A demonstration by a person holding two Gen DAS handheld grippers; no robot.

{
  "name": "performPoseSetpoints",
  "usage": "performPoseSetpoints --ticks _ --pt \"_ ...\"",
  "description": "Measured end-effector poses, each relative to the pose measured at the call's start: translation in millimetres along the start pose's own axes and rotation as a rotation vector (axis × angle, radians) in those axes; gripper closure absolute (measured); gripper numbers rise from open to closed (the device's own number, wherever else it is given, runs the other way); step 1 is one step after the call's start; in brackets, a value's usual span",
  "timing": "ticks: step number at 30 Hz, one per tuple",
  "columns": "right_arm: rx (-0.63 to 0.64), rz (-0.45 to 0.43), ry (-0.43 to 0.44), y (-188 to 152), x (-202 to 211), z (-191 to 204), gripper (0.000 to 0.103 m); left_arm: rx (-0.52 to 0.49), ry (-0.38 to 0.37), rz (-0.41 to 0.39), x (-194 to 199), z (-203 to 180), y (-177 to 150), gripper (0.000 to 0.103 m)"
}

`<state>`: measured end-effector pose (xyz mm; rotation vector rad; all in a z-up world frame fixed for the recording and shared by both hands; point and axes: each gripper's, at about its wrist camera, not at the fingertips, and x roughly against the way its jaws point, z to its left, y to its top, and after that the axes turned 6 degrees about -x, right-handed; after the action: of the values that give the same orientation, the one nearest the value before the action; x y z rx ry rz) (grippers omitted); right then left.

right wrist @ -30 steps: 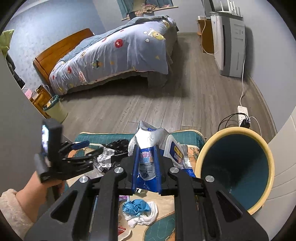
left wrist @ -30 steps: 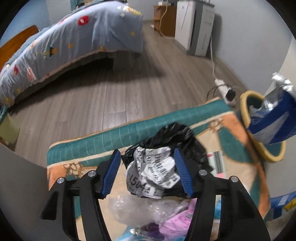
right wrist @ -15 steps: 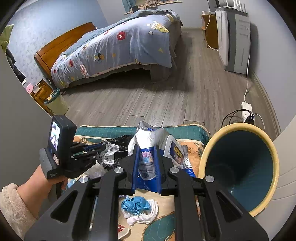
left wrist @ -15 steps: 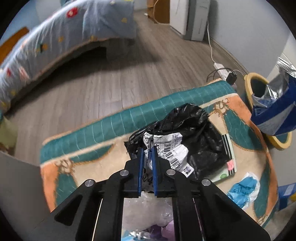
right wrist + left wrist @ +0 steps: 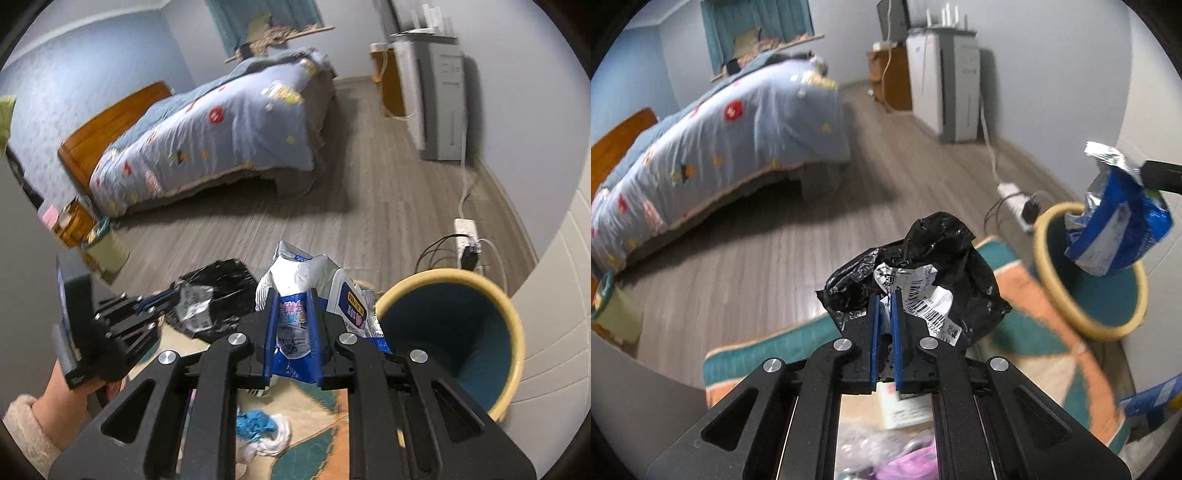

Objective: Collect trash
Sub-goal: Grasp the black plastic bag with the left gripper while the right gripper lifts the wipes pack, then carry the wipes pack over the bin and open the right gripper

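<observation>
Black plastic bag [image 5: 923, 266], light, soft and crumpled, is being pinched at its near edge by the left gripper [image 5: 885, 295]; blue snack packet [image 5: 293, 325] is being clamped by the right gripper [image 5: 291, 295].

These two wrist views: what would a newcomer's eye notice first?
The left gripper is shut on a crumpled black bag with a white label, lifted above the rug. The right gripper is shut on a blue snack bag, beside the open yellow-rimmed bin.

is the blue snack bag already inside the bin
No, the blue snack bag is clamped in the right gripper, beside the bin.
</observation>
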<state>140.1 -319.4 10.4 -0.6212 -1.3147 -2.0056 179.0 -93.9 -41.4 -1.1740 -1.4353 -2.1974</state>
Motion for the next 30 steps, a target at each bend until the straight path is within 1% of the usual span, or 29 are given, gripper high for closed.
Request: performPoseSetpoints --ticks 4,7,11,13,15,19,22,26,30 --pt "-0.062 -0.040 -0.030 13 15 -33 0.088 -0.007 -0.049 -0.037 4 -19 16 0.096" --pt "-0.115 -0.060 -0.073 18 21 -65 0.088 -0.027 -0.096 -0.056 5 -43 29 0.096" --pt "-0.176 -0.053 -0.117 20 18 -99 0.088 -0.054 -0.160 -0.060 1 -76 41 0.096" --pt "-0.201 -0.041 -0.132 19 14 -114 0.088 -0.066 -0.198 -0.049 -5 -96 47 0.096" --pt "-0.219 -0.020 -0.157 16 7 -127 0.088 -0.092 -0.220 -0.032 -12 -118 49 0.096" --pt "-0.224 0.027 -0.208 6 -9 -140 0.088 -0.135 -0.245 0.018 -28 -154 46 0.096" --pt "-0.226 0.049 -0.227 3 -16 -146 0.088 -0.159 -0.255 0.048 -38 -173 41 0.096" --pt "-0.225 0.069 -0.255 -1 -21 -151 0.087 -0.180 -0.270 0.070 -43 -187 33 0.095" --pt "-0.221 0.074 -0.274 -1 -23 -152 0.087 -0.195 -0.278 0.066 -41 -191 30 0.086"
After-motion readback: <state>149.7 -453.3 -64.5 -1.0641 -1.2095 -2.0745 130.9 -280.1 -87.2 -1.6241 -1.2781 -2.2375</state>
